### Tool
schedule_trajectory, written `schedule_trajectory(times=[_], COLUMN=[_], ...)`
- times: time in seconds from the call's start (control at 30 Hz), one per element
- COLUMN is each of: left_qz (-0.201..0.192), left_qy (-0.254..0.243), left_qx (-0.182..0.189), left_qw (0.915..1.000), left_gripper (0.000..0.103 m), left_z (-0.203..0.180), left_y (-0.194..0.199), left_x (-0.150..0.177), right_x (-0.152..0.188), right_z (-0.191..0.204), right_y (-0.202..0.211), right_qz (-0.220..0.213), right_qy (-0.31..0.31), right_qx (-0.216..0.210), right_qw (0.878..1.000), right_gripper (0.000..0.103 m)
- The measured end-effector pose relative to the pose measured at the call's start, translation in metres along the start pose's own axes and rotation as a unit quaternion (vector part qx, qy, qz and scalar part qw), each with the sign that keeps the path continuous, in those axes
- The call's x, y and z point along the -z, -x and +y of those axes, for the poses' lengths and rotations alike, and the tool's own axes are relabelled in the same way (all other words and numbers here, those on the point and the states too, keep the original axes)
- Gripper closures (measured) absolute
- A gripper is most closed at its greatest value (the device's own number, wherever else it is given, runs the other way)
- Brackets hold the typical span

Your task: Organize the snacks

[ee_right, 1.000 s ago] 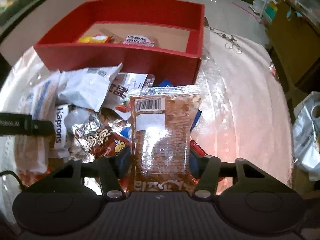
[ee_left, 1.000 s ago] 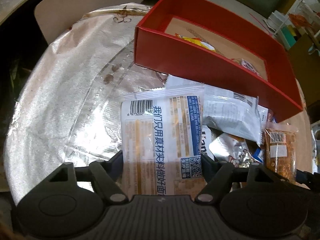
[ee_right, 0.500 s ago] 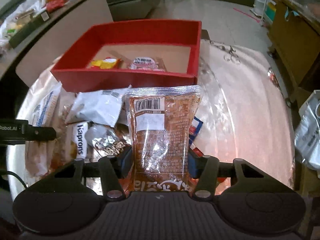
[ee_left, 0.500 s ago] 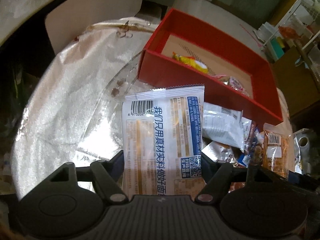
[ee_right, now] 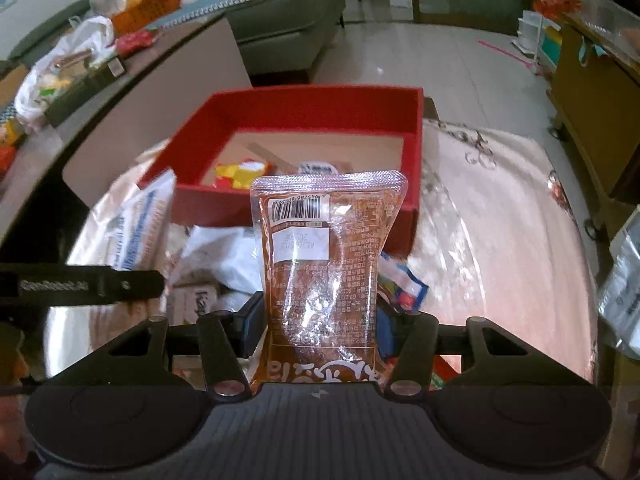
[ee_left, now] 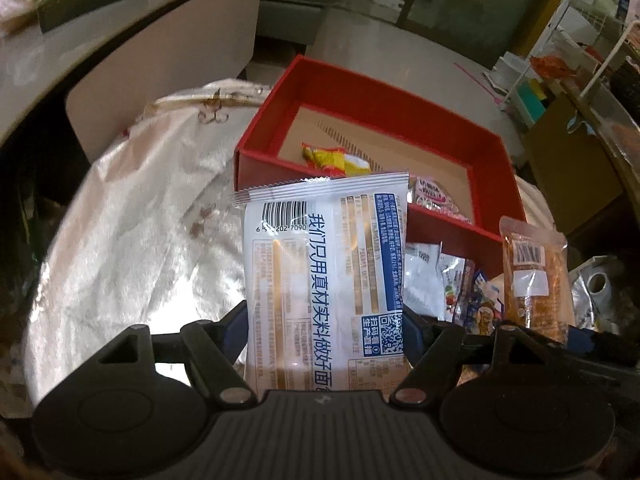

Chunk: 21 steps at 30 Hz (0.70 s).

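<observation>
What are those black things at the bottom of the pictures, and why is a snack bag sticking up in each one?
Those black things are grabbers with two fingers each. A person holds one in each hand, and a little camera sits on each grabber looking forward, so you see its own fingers at the bottom.

One picture comes from the left gripper. It is pinching a white packet with blue writing and a barcode. The other comes from the right gripper, which is pinching a clear brown snack packet.

Ahead of both is a red box on a table with a shiny cover. A yellow snack and another small pack already lie inside. More snacks are piled in front of the box, waiting to be sorted.
</observation>
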<state>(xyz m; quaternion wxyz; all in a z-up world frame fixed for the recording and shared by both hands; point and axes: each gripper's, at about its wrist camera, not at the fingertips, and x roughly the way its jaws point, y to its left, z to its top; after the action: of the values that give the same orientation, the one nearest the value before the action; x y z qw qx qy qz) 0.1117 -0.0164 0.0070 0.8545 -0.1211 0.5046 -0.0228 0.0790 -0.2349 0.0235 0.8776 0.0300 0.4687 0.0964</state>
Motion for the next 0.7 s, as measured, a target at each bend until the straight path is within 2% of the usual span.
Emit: schedule_trajectory(times=[0.27, 0.7], left_qz=[-0.038, -0.069], left_qy=[-0.017, -0.038], left_qx=[-0.007, -0.018], left_qw=[0.9991, 0.9968], left_gripper=[0.035, 0.035], left_z=[-0.007, -0.015], left_y=[0.008, 0.016], left_x=[-0.006, -0.005], right_x=[-0.01, -0.012], right_z=[0.006, 0.011], right_y=[0.009, 0.019], right_qz=[-0.025, -0.047], right_qy=[-0.002, 0.002], right_qx=[-0.013, -0.022], right_qw=[1.0, 0.999], right_gripper=[0.042, 0.042])
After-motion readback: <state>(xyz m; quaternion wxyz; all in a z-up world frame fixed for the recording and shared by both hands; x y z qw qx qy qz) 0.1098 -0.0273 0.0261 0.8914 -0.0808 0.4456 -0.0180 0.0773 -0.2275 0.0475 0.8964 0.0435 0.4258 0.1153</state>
